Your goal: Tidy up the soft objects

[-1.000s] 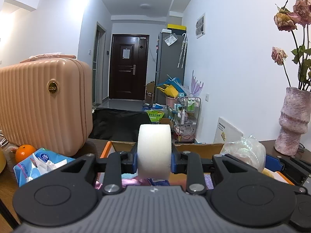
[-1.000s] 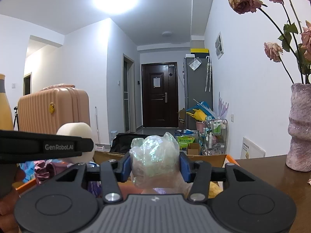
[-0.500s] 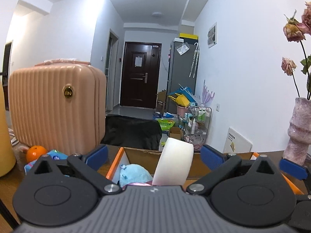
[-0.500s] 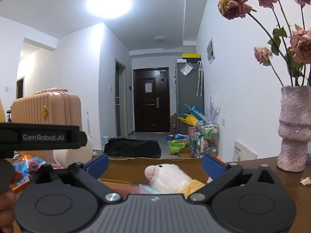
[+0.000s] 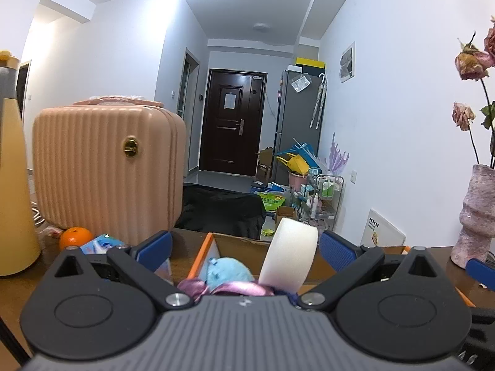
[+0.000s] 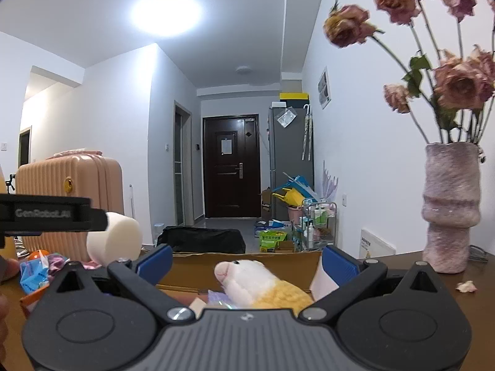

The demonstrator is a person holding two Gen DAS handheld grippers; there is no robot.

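My left gripper (image 5: 244, 247) is open and empty above an orange-edged cardboard box (image 5: 198, 259). A white foam cylinder (image 5: 289, 253) leans in the box between the jaws, touching neither pad. A light blue plush (image 5: 224, 272) and a shiny purple soft item (image 5: 238, 287) lie beside it. My right gripper (image 6: 247, 259) is open and empty over the same box (image 6: 241, 261). A white and yellow plush (image 6: 263, 284) lies in the box below it. The foam cylinder also shows at the left of the right wrist view (image 6: 114, 241), behind the left gripper's body.
A pink ribbed suitcase (image 5: 105, 170) stands at the back left of the brown table (image 5: 18, 287). An orange (image 5: 75, 237), a blue tissue pack (image 5: 102, 244) and a yellow bottle (image 5: 12, 191) sit left. A pink vase (image 6: 450, 207) with dried roses stands right.
Both grippers opened and let go: the left released the foam cylinder, the right released a clear crinkled bundle, now out of sight. Both grippers have drawn back and the cylinder leans in the box.
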